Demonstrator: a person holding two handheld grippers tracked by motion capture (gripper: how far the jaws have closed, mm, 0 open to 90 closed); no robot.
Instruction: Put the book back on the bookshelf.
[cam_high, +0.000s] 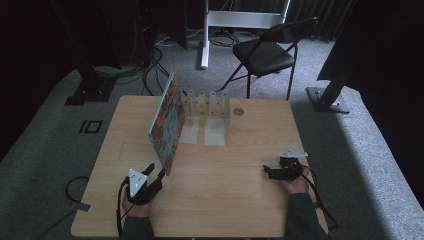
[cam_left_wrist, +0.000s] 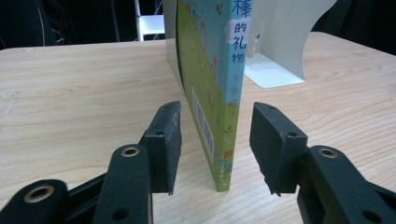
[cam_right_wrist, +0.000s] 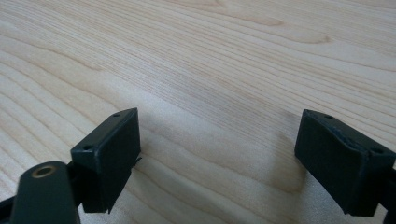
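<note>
Green and sky-blue on its cover, the book stands on edge near the table's left front, leaning toward the white rack. The left gripper straddles its near end, pads a little apart from both faces; close squarely, low down. The right gripper gapes empty near the right edge.

One book stands on edge on one wooden bench. Behind it are two white bookends, side by side. Two hand-held grippers are on the bench: the left hand-held gripper and the right hand-held gripper, each with two black jaws. One black folding chair stands on the floor beyond the bench.
</note>
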